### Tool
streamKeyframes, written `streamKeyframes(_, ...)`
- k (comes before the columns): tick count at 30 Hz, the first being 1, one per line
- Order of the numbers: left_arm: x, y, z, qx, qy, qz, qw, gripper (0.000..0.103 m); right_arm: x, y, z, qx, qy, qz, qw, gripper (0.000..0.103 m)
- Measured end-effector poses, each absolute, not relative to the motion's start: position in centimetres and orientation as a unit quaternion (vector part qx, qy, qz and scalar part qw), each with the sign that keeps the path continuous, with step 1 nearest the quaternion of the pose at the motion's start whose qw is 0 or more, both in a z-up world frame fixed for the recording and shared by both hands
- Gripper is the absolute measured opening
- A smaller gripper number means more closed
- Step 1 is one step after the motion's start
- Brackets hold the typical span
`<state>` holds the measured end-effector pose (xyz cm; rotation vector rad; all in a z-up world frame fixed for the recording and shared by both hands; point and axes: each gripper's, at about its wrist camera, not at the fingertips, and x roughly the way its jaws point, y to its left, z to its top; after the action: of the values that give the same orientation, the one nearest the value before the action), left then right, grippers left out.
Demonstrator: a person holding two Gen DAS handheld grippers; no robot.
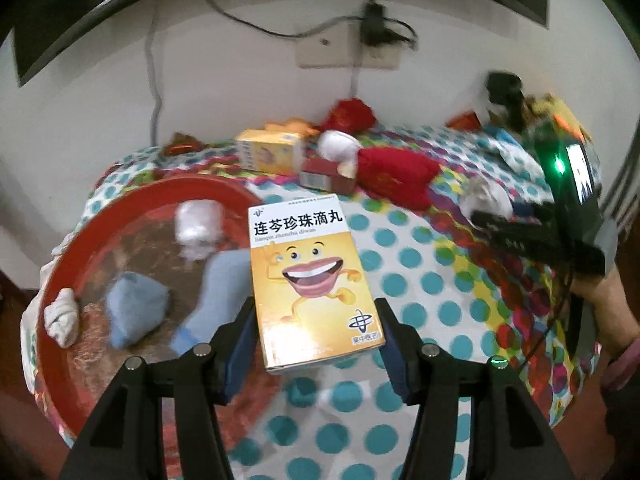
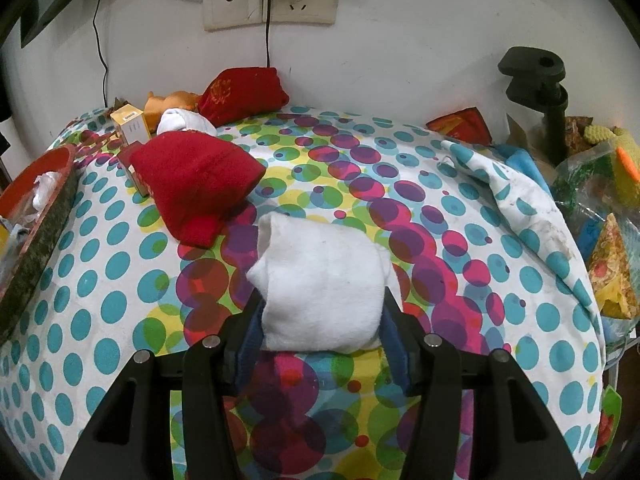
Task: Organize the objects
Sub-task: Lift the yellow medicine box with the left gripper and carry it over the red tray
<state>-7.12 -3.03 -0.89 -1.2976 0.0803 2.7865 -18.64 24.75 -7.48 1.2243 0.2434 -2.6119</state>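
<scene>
Polka-dot tablecloth against white wall

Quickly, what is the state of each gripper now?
Left gripper: closed on the yellow medicine box.
Right gripper: closed on the white rolled sock.

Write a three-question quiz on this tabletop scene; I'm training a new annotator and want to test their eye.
1. True or false: the left gripper holds a yellow medicine box.
2. What does the right gripper hold? A) red pouch B) white rolled sock C) blue cloth
3. Fill in: the red tray lies on the ______ side of the left wrist view.

Key: 1 true; 2 B; 3 left.
</scene>
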Motion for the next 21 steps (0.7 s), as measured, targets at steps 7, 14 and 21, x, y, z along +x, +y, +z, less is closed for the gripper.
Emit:
streamKeyframes(7,-7.4,-8.4,0.6,-0.417,0.013,0.909,-0.018,0.057,-18.8,24.0,-7.5,0.42,0.084,-0.895,0.123,0.053)
streamKeyframes(14,-8.5,-14.6,-0.1,-0.428,0.009,0.899,-0.086,0.057,-18.9,24.1,-7.5,0.42,0.084,-0.895,0.123,0.053)
streamKeyframes(21,-9.9,-19.6,-1.7,-0.445,-0.004,0.886,-0.131,0.057,-19.2,23.3,-7.6,0.42,0.085,-0.895,0.122,0.053)
